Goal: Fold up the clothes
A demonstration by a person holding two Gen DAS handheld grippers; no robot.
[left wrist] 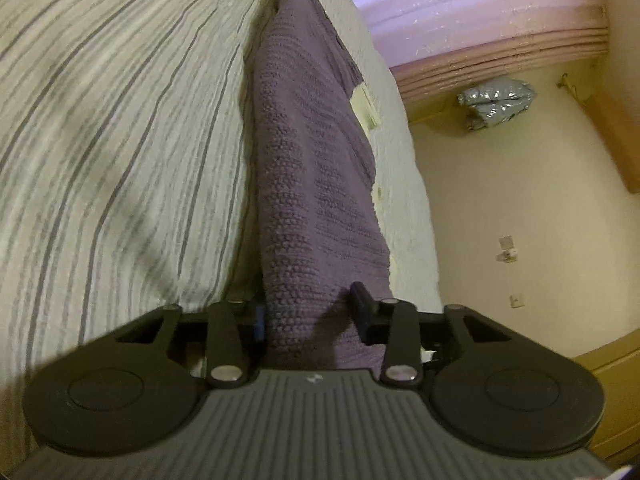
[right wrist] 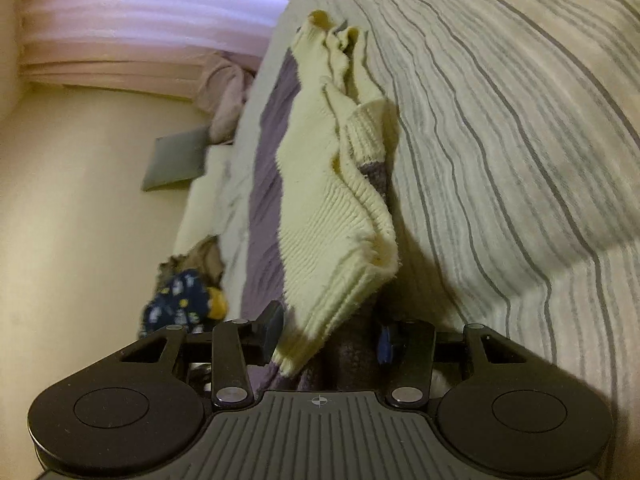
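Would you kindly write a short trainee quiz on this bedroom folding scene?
1. True or false: the purple knit lies between the left gripper jaws.
2. Which colour shows with purple in the right gripper? A pale yellow, B red, C black.
3. What pattern has the bedcover?

Key: 1 true. 2 A, the pale yellow knit. 3 Grey stripes on a light ground.
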